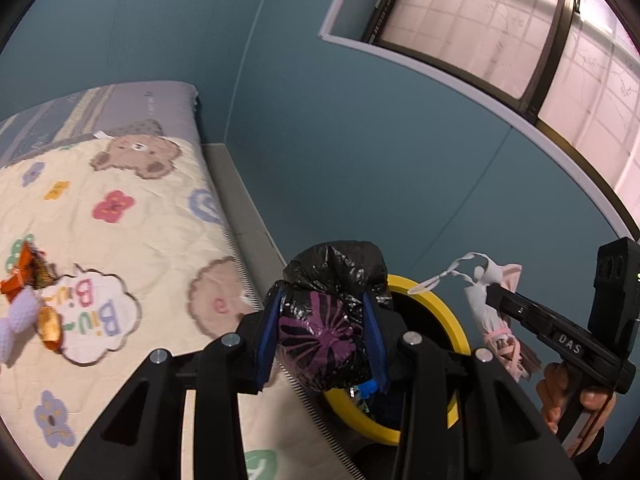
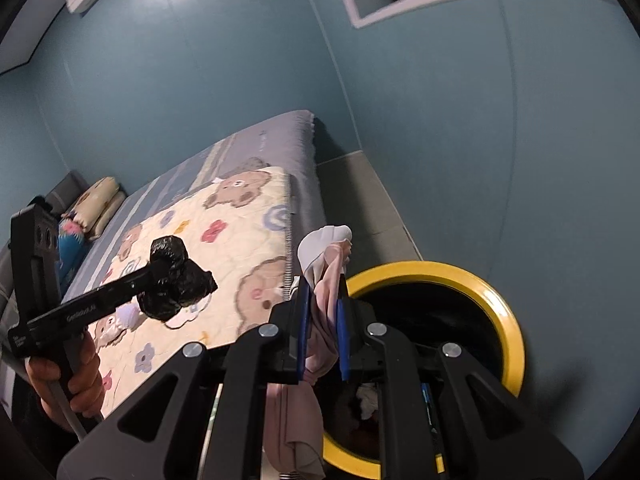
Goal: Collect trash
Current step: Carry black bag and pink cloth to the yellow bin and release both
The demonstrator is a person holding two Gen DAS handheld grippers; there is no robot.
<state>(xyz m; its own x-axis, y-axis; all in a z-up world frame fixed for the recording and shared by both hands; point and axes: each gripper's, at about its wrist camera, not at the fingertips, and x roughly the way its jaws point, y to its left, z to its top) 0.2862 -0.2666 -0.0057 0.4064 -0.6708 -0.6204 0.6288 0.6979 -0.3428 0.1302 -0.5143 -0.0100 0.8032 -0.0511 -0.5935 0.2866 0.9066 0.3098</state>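
On the bed's cream quilt [image 1: 132, 240], a cloud-shaped patch [image 1: 94, 316] read "Biu Biu" in pastel letters, upside down in the left wrist view. The body of the right tongs [image 1: 486, 292] bore raised letters "DAS". Small print on the left tongs [image 2: 160, 276] was too blurred to read.

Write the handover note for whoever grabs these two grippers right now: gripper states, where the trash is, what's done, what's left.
Left gripper: shut on a crumpled black plastic bag, held over the bed's edge beside the bin.
Right gripper: shut on a pink-and-white cloth scrap, near the rim of the yellow-rimmed bin.
Bin: on the floor beside the bed; some scraps already inside.
Done: both pieces picked up.
Left: drop both into the bin, then fetch the orange wrappers lying on the quilt.
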